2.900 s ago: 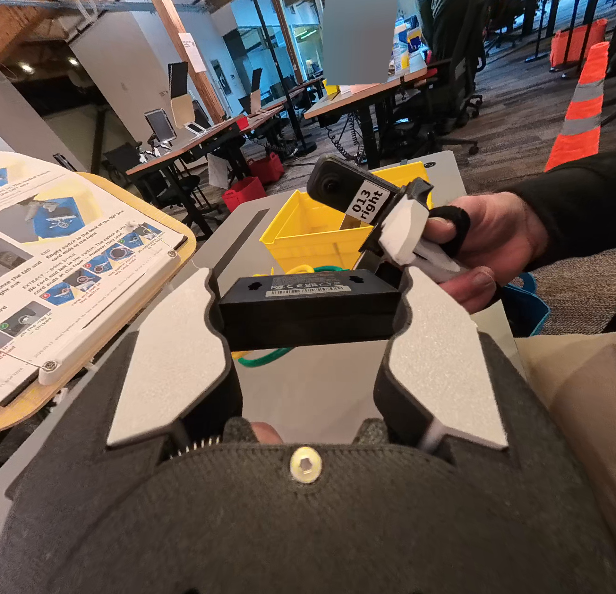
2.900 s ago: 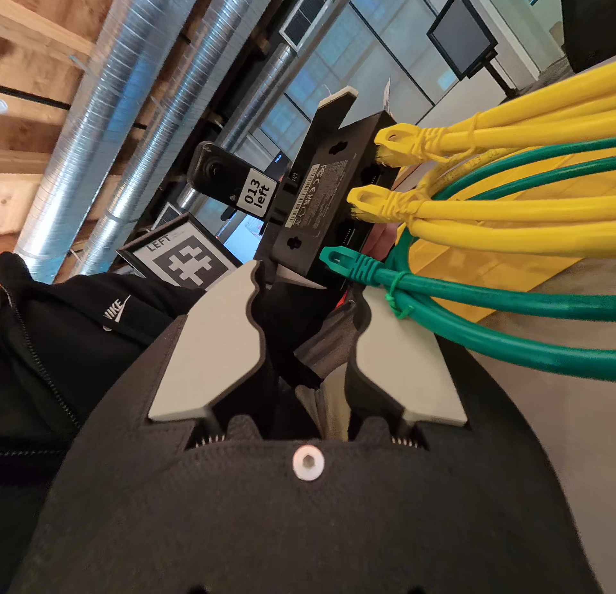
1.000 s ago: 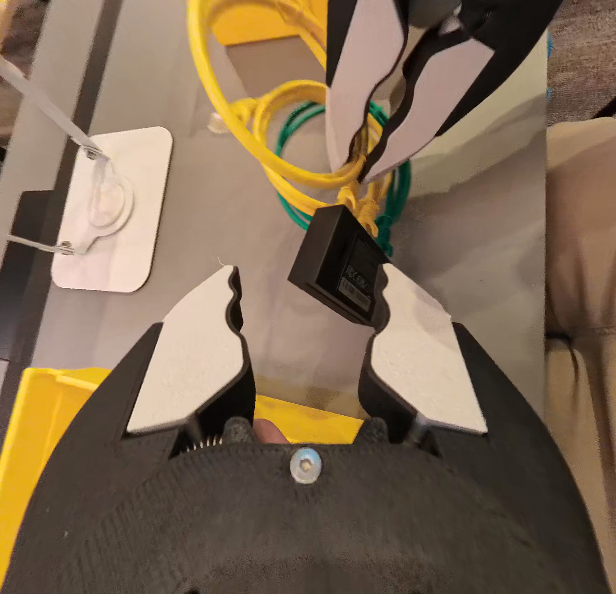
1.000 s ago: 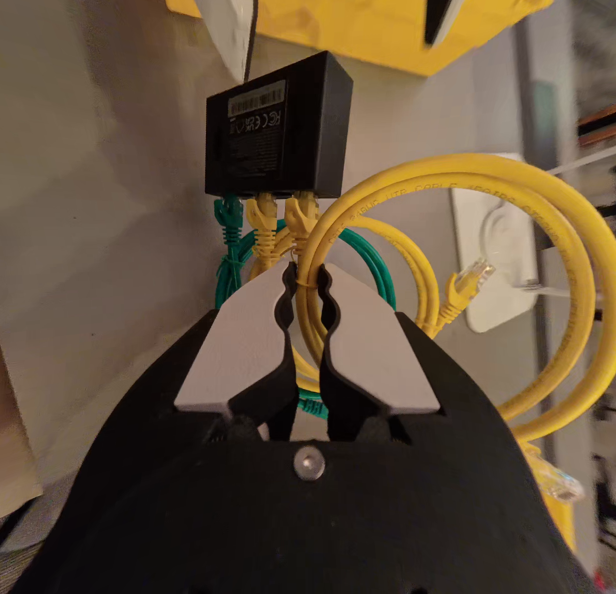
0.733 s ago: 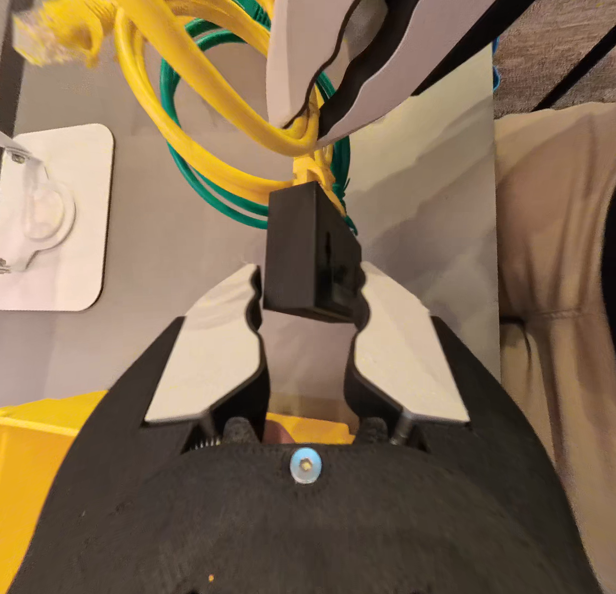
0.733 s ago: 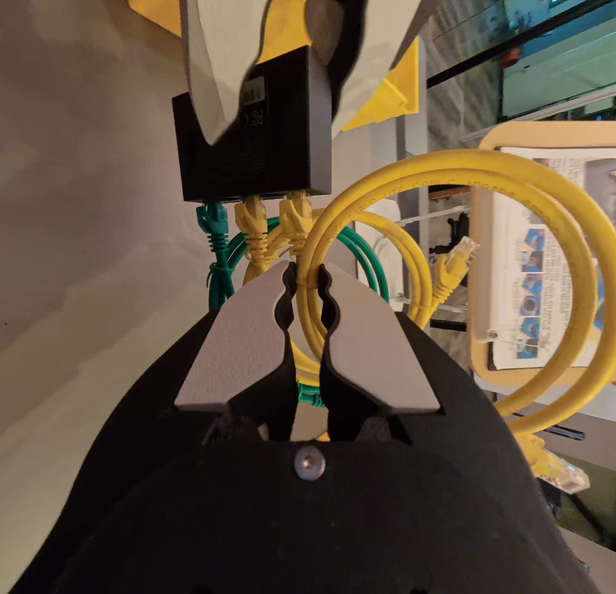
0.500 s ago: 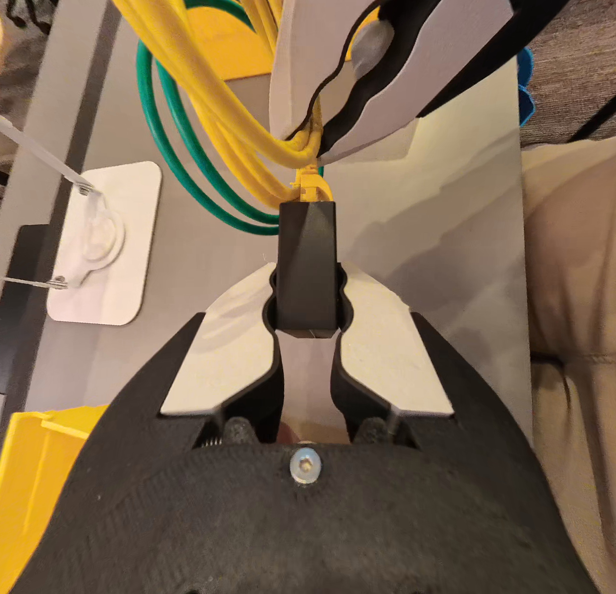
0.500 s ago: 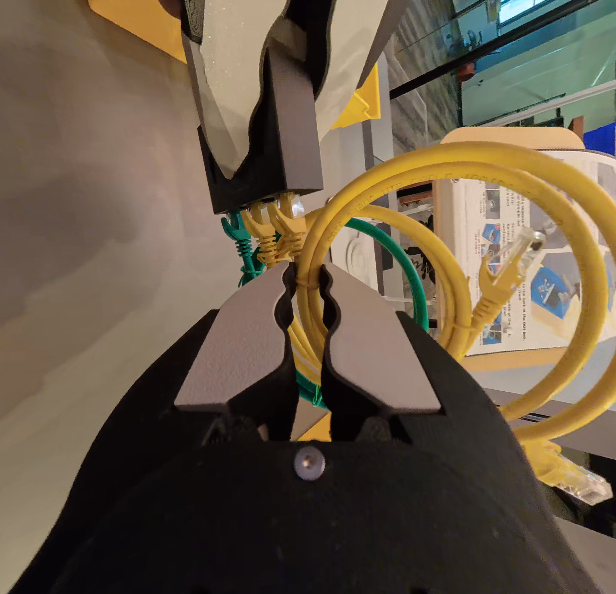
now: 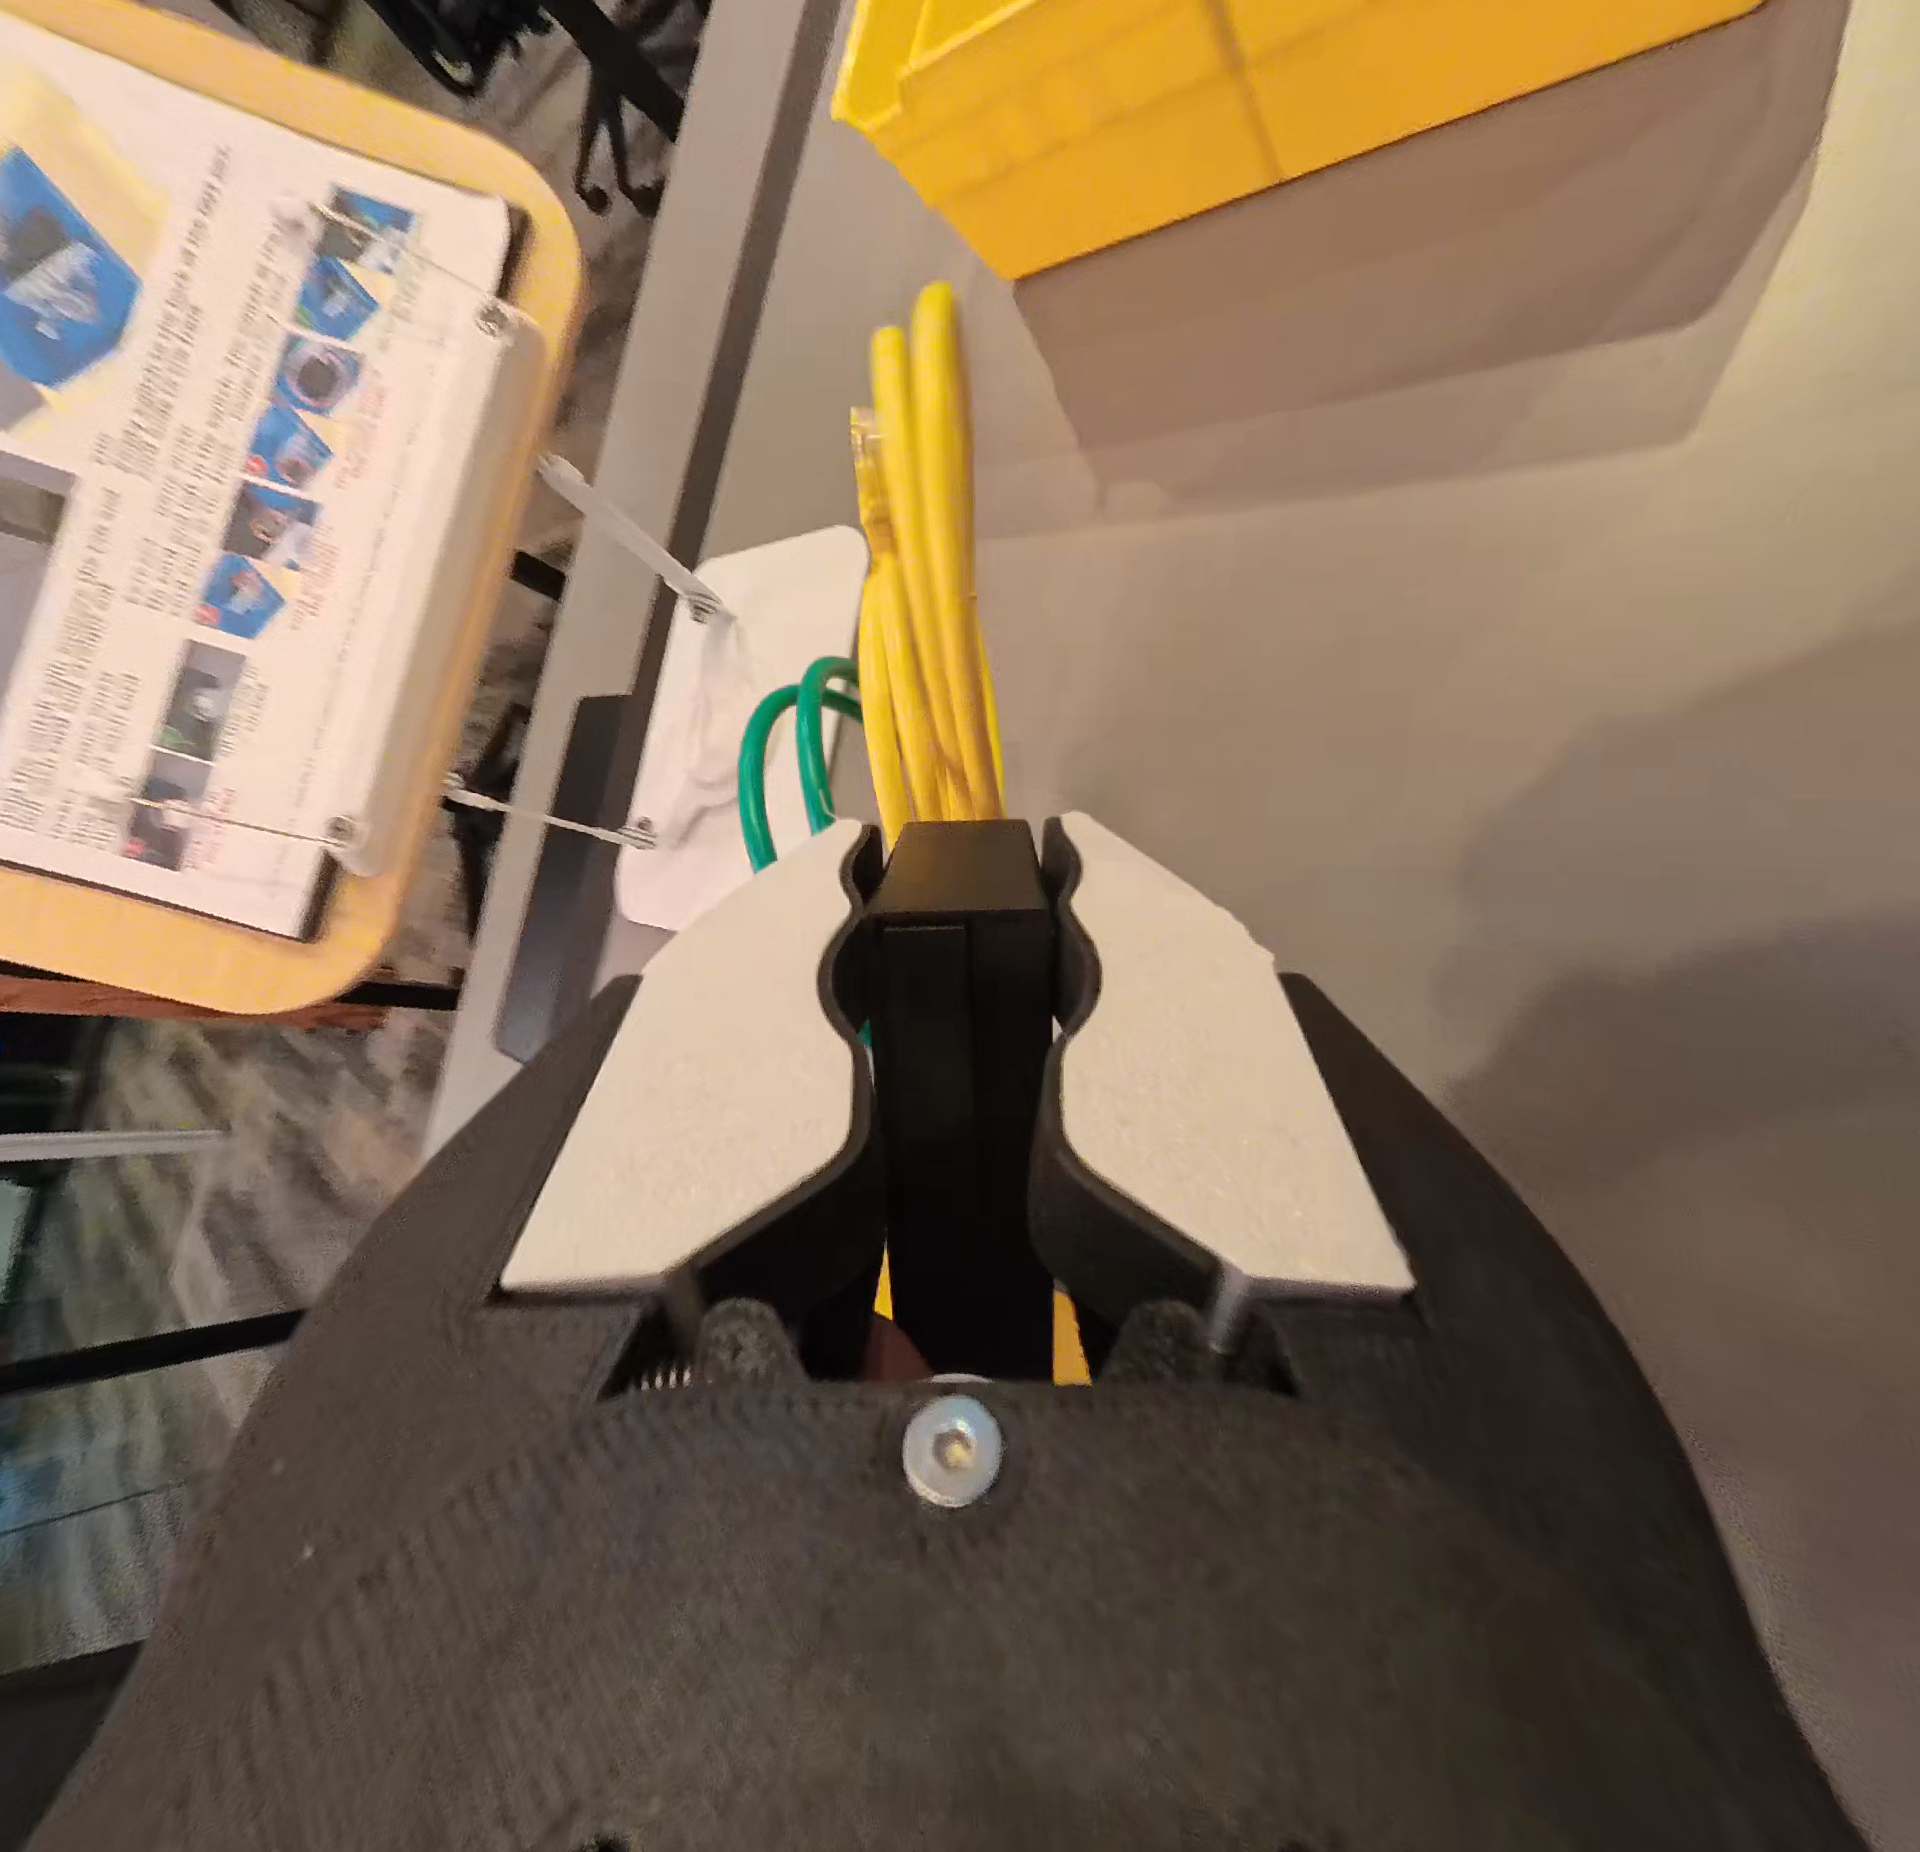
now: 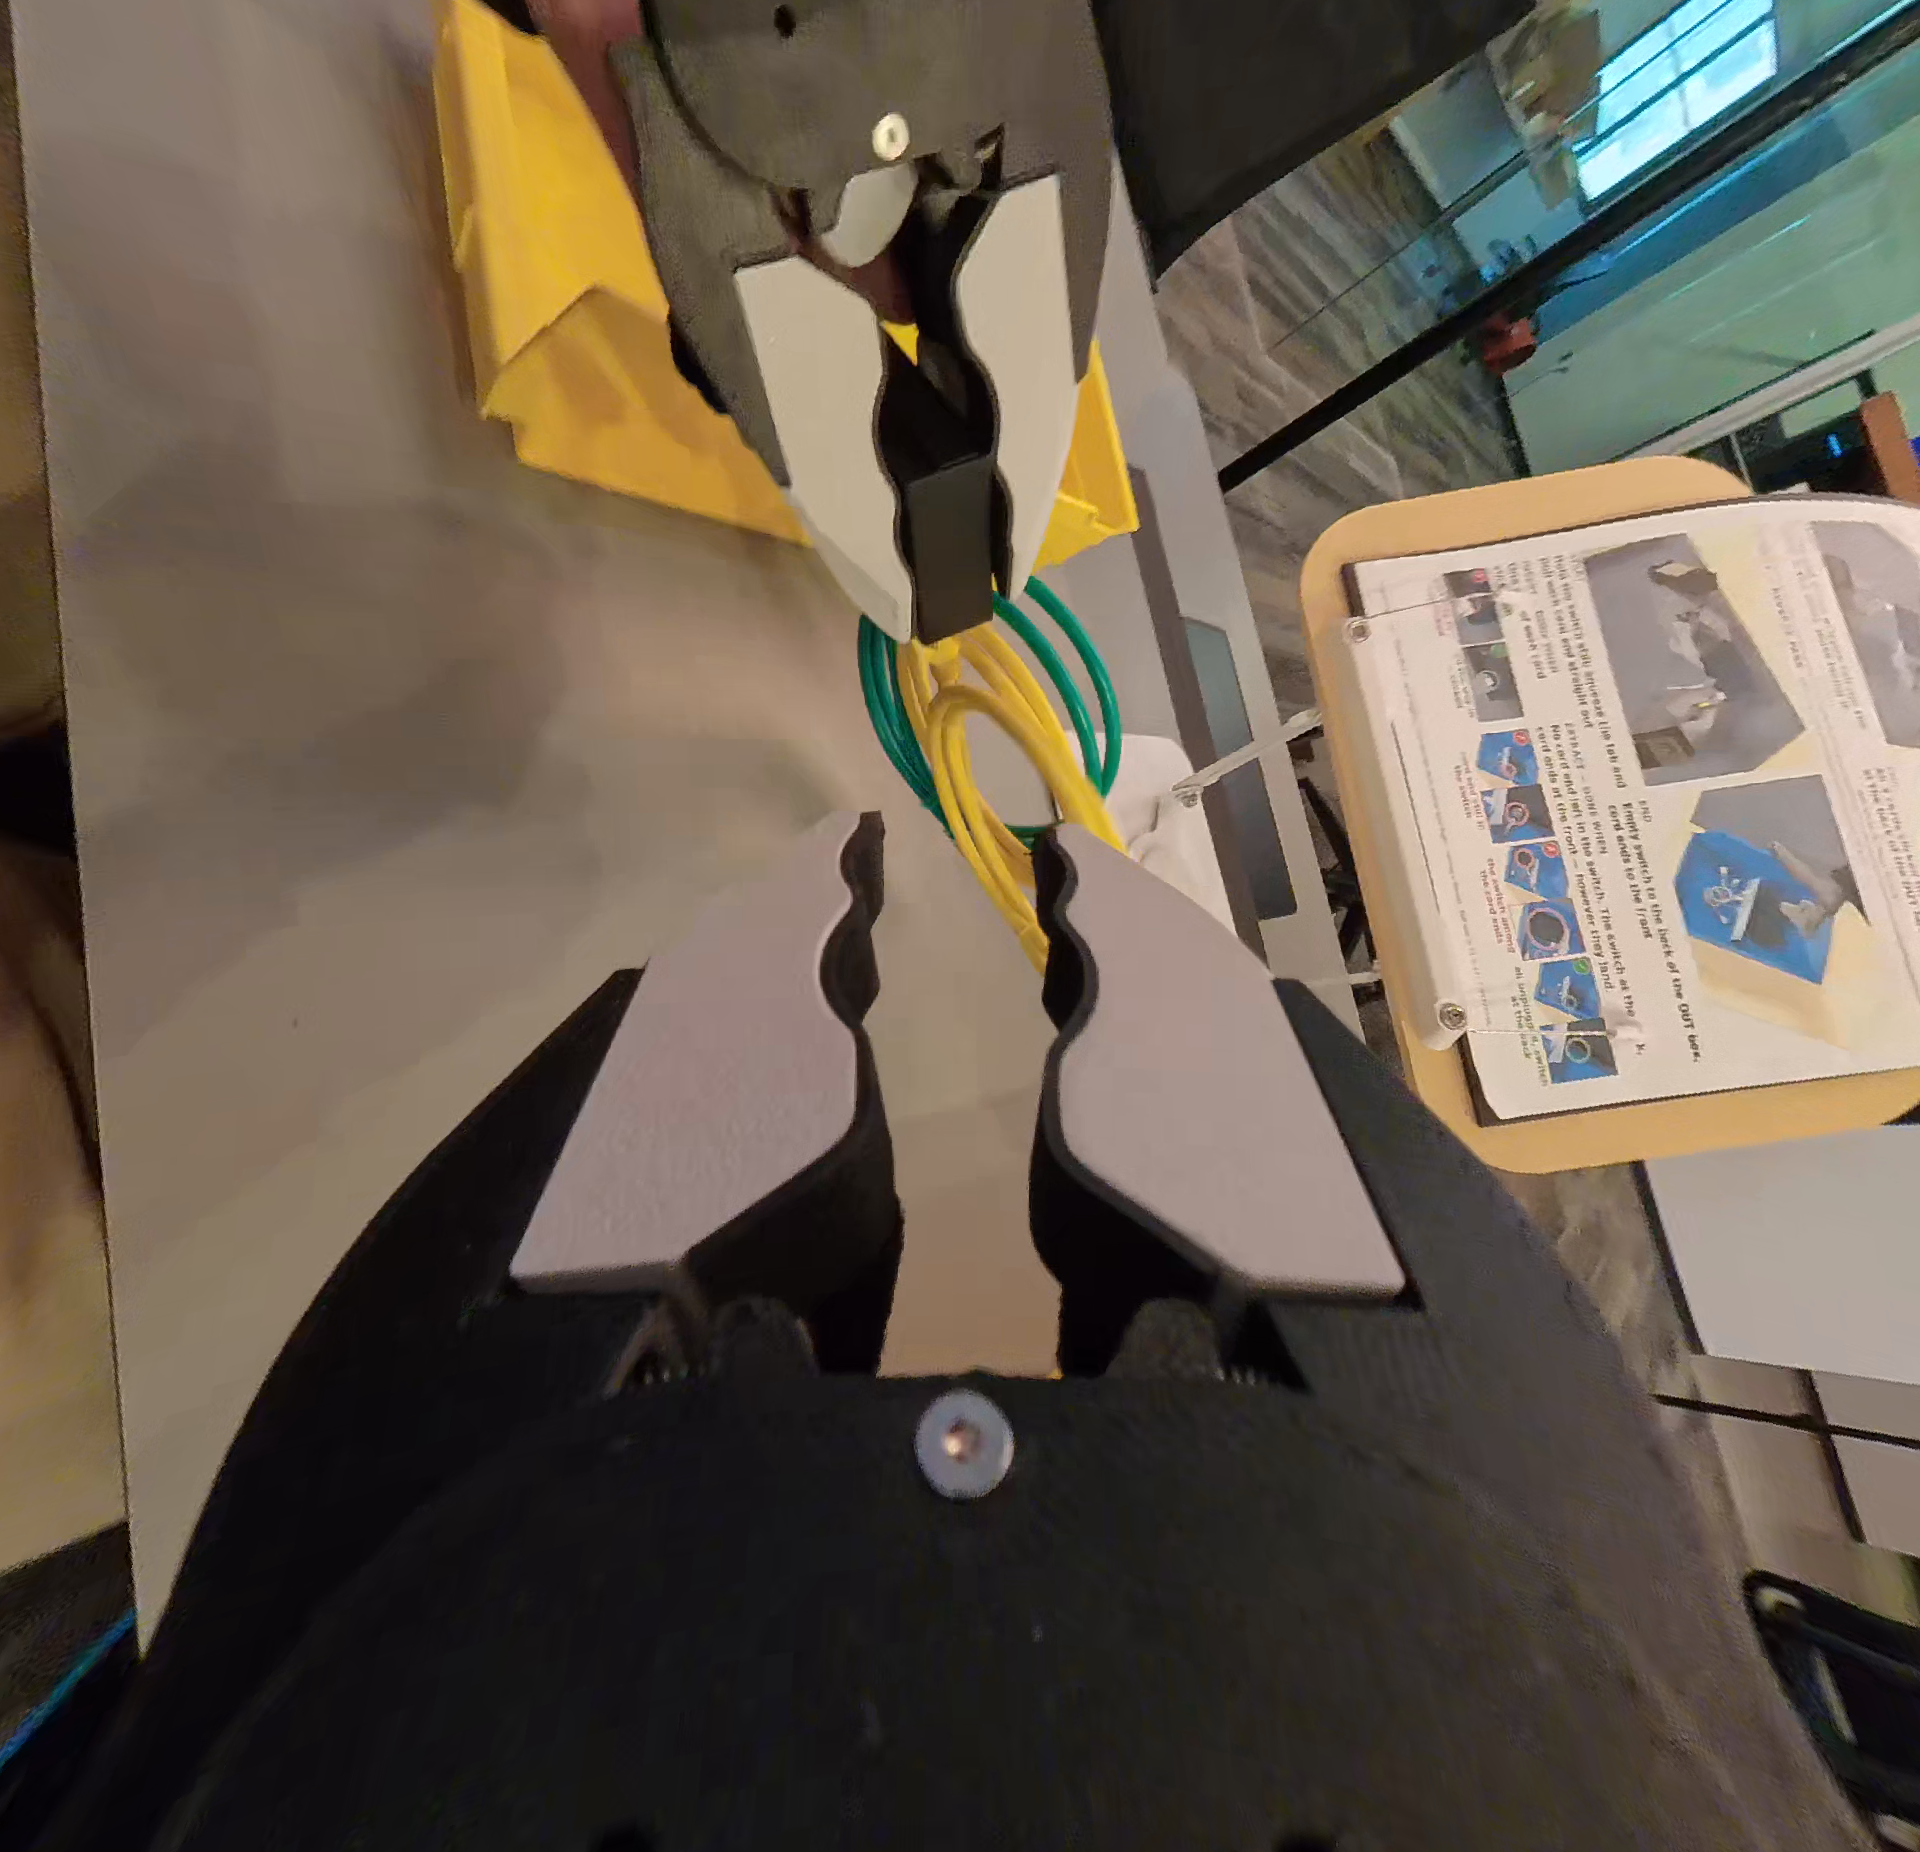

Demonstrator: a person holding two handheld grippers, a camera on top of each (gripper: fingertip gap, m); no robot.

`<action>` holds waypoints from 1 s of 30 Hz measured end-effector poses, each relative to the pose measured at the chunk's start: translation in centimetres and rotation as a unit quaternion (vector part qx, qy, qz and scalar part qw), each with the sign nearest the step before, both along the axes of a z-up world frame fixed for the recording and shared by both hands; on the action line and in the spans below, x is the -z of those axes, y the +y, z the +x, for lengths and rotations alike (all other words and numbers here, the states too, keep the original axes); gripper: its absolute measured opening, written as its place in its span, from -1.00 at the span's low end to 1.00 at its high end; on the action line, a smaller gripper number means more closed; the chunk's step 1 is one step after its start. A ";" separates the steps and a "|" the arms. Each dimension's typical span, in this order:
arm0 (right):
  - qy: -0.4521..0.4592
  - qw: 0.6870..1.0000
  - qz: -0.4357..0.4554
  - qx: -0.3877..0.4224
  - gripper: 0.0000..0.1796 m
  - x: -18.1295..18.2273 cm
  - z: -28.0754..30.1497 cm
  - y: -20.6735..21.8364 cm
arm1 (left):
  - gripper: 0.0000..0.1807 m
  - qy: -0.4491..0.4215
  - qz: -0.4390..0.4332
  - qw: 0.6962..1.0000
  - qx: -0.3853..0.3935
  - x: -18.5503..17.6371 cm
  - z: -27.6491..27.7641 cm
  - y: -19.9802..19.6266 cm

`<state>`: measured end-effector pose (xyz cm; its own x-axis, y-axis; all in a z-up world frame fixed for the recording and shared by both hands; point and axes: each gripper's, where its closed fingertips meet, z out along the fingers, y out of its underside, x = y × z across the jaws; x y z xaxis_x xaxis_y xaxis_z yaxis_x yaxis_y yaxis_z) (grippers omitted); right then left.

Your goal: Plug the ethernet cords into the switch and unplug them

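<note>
The left hand-held gripper (image 9: 958,872) is clamped on the narrow sides of one black switch (image 9: 961,903), held edge-on above the grey desk (image 9: 1455,763). From the switch's far end hang the cords: a bundle of yellow cords (image 9: 925,597) whose count I cannot tell exactly, and one green cord (image 9: 784,753) coiled in two loops. One loose yellow plug (image 9: 871,462) sticks out beside the bundle. The right hand-held gripper (image 10: 956,846) faces the switch (image 10: 951,545) with its two fingers parted and nothing between them; the yellow cords (image 10: 997,763) and green cord (image 10: 1081,680) dangle just beyond its tips. On the desk behind sits one yellow bin (image 9: 1299,67), and to the side one instruction sheet (image 9: 208,514) on a wooden board (image 9: 312,971).
</note>
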<state>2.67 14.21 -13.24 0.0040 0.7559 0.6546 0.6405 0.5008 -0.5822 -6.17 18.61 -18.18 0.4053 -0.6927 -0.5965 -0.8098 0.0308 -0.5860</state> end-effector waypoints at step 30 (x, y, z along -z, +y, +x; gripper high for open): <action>-0.029 0.989 0.138 0.042 -0.94 1.8 -1.5 3.7 | -0.60 -0.005 0.135 0.982 0.134 -3.6 3.9 -3.2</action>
<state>1.21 17.87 -15.03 0.0161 0.5477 0.8365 0.7146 0.5788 -0.3928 -2.29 15.43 -14.60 0.2371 -0.5926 -0.7698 -0.7458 0.3968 -0.5351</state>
